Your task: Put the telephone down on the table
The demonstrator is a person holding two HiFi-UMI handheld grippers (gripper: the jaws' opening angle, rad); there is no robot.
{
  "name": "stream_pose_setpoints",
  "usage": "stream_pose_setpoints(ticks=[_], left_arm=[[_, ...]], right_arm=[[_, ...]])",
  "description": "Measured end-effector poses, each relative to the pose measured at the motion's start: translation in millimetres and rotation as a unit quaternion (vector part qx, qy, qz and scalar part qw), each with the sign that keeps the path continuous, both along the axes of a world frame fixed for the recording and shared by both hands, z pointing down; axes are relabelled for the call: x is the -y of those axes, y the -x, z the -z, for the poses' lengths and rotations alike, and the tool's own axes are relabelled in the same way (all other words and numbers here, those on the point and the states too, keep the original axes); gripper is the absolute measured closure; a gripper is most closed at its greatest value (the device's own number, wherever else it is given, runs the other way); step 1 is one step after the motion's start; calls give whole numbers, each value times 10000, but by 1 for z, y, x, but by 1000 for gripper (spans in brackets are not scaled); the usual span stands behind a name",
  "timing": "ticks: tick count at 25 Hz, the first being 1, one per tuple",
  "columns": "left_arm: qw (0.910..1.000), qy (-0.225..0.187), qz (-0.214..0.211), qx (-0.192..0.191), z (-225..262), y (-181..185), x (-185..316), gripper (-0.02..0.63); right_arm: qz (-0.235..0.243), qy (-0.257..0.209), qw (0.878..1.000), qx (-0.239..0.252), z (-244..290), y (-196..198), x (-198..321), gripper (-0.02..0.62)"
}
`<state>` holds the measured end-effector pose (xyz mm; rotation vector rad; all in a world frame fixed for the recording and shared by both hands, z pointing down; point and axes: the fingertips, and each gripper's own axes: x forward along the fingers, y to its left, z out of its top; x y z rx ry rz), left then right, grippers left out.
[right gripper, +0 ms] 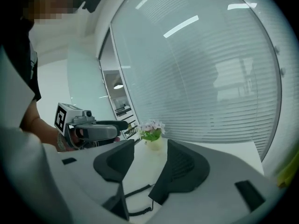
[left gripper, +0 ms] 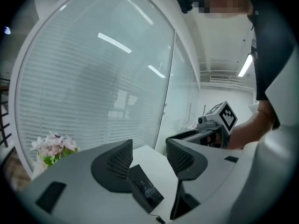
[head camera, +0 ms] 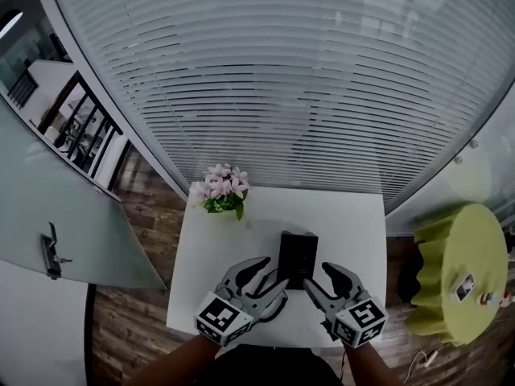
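The black telephone (head camera: pixel 298 257) lies on the white table (head camera: pixel 354 223), near its front edge. My left gripper (head camera: pixel 272 276) hovers just left of it and my right gripper (head camera: pixel 320 278) just right, both open and holding nothing. In the left gripper view the open jaws of the left gripper (left gripper: pixel 149 155) frame the telephone (left gripper: pixel 145 190) lying below on the table, with the right gripper (left gripper: pixel 219 122) beyond. In the right gripper view the right gripper (right gripper: pixel 149 157) stands open above the black coiled cord (right gripper: pixel 140 192), and the left gripper (right gripper: pixel 88 127) is at the left.
A small pot of pink flowers (head camera: pixel 219 191) stands at the table's far left corner. Behind the table runs a glass wall with blinds (head camera: pixel 306 79). A yellow-green round stool (head camera: pixel 463 280) with small items stands at the right, and a glass door with a handle (head camera: pixel 52 252) at the left.
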<state>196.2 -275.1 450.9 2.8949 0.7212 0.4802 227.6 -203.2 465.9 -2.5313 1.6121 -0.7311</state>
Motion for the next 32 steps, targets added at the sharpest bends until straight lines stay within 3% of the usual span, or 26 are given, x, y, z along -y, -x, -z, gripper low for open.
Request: stream_pose_setpoints(ticks=[3,6,12,20,32], left_arm=[[9992,40,-102,-394,32,8,-8,394],[9968,122,-185,-765,56,18,-12,492],[9937,149,-70,-1111,83,24,-11,595],[9933,143,-121,-1142,89,30,-12,597],[9934,78,-68,-1139,83,39,-16,597]], right_arm=[[-79,-374,9984,-424,40,9,-3,421],[-126,-818,9936,-766,77,16,-4,522],[189,-934,9837,-1526,108,38,12,561],[339,-732,9803,-1802,109,54,24,572],[364,-848,9814,-1681,109,64,27,572]])
